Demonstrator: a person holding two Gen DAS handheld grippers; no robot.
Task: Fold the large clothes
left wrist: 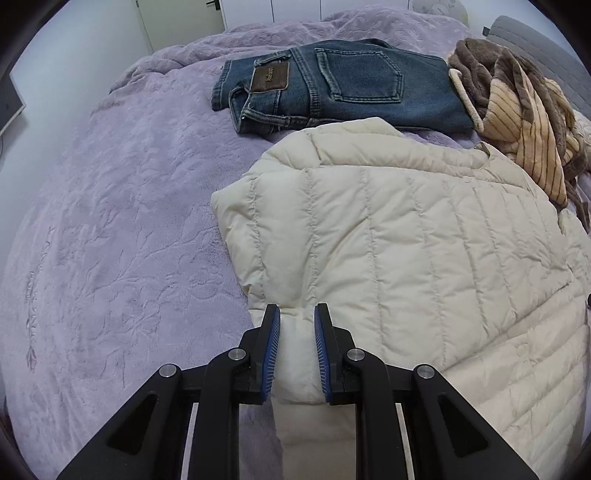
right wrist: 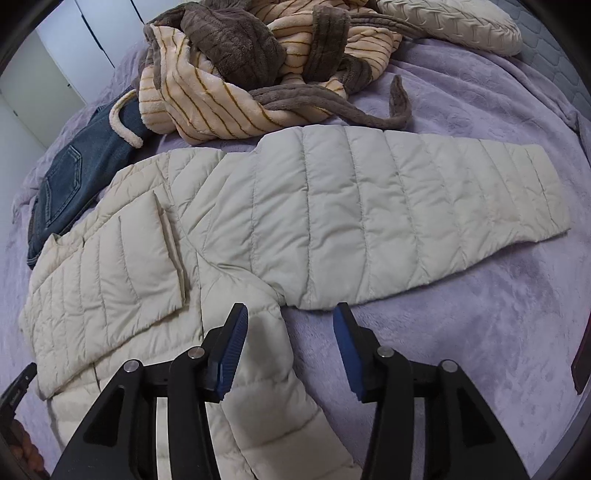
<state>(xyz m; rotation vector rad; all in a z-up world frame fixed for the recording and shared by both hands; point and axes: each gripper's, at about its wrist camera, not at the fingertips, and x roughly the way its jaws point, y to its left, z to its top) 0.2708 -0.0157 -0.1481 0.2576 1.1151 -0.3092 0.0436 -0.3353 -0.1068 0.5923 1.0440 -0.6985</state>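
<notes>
A cream quilted puffer jacket (left wrist: 406, 236) lies on a lilac bedspread (left wrist: 110, 240). In the left wrist view one sleeve is folded across the jacket body, and my left gripper (left wrist: 297, 314) is shut on a fold of the jacket's fabric between its blue pads. In the right wrist view the jacket (right wrist: 258, 206) lies flat with its other sleeve (right wrist: 424, 199) stretched out to the right. My right gripper (right wrist: 290, 314) is open, its jaws wide apart just above the jacket's side below the armpit, holding nothing.
Folded blue jeans (left wrist: 332, 85) lie beyond the jacket. A brown and peach striped fleece robe (right wrist: 258, 74) is heaped at the far side, its belt trailing near the sleeve. A cream pillow (right wrist: 450, 26) sits behind it. The bedspread (right wrist: 461, 332) shows at right.
</notes>
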